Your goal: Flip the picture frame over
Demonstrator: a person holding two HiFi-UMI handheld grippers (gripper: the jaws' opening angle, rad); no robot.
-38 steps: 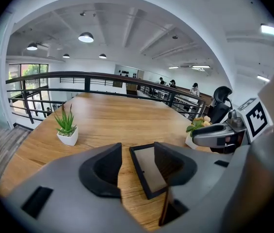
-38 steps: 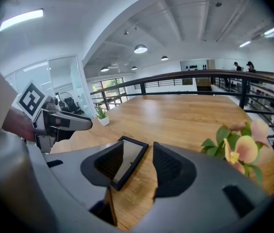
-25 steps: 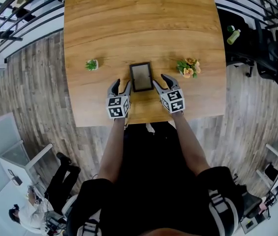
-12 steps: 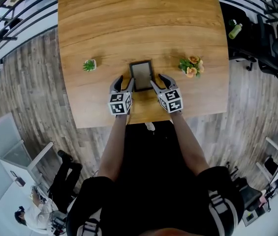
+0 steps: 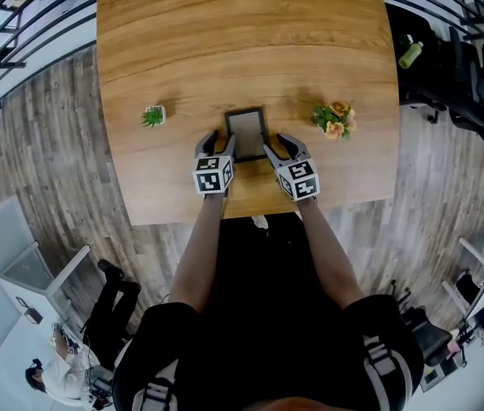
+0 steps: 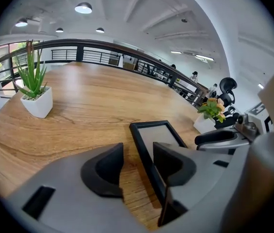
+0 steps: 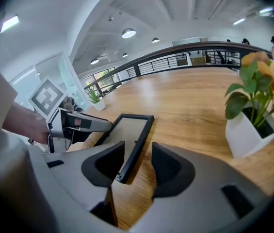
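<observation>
Head view: the left gripper and right gripper have jaws apart, one side edge of the picture frame between each pair; the right jaws just closed a little; the frame lies flat on the counter; it looks light, stiff, breakable; pinch its black edges.

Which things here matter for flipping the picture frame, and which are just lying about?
Job: picture frame; left gripper, open astride its edge; right gripper, jaws just closing round the other edge.
Lying about: green plant, flower pot.
</observation>
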